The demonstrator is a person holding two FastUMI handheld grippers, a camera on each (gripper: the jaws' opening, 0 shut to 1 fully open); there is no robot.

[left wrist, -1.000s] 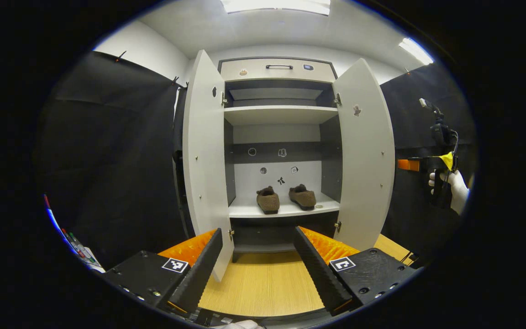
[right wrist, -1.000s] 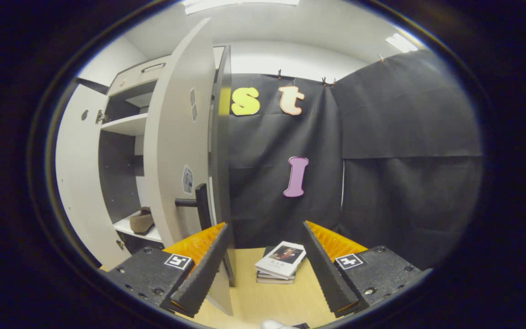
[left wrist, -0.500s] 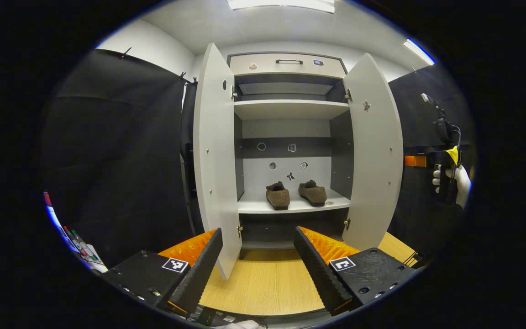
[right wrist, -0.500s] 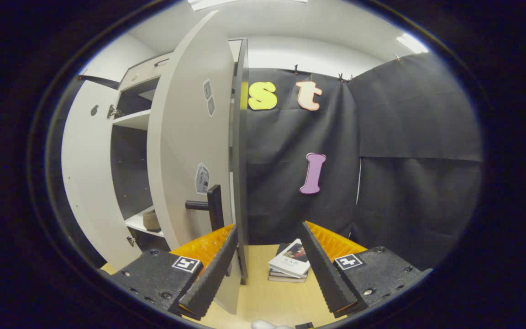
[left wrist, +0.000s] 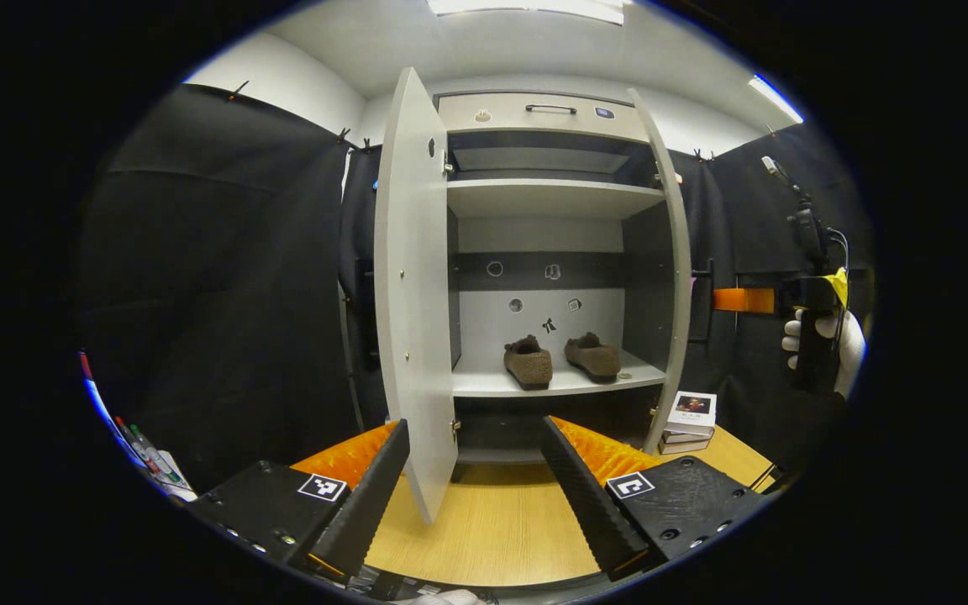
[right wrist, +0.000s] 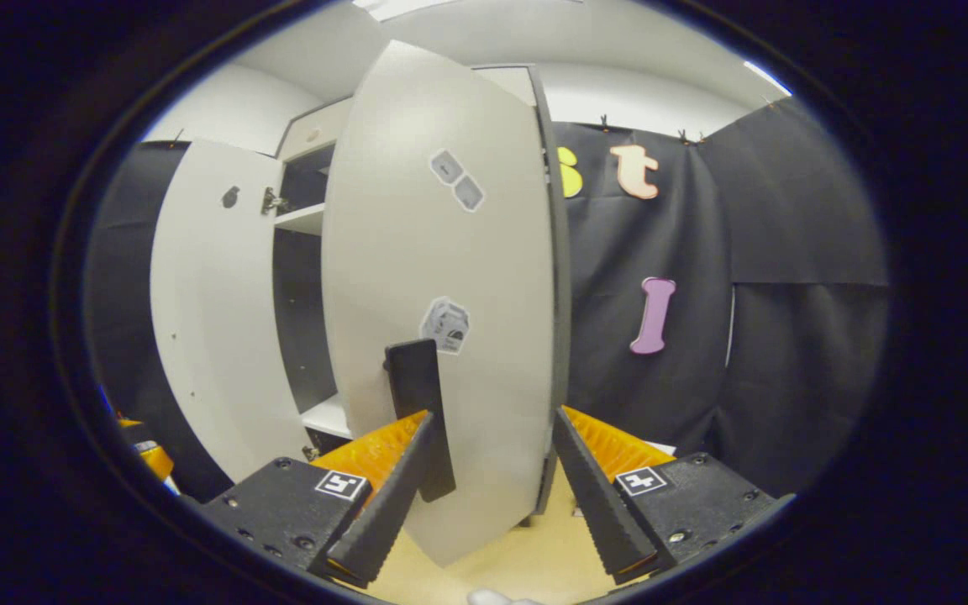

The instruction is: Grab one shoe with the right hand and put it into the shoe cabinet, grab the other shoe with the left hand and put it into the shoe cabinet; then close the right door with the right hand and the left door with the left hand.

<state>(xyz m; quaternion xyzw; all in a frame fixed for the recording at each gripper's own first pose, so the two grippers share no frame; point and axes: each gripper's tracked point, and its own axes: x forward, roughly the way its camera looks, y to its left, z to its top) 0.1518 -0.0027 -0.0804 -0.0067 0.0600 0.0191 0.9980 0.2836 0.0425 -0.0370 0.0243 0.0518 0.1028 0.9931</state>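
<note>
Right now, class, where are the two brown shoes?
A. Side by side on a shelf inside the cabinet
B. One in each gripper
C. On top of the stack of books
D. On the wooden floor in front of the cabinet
A: in the left gripper view both shoes sit next to each other on the cabinet's lower white shelf, behind the open left door.

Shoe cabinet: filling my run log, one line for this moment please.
shoes: both on shelf | right door: ajar | left door: open | right claw: open, at right door
</note>
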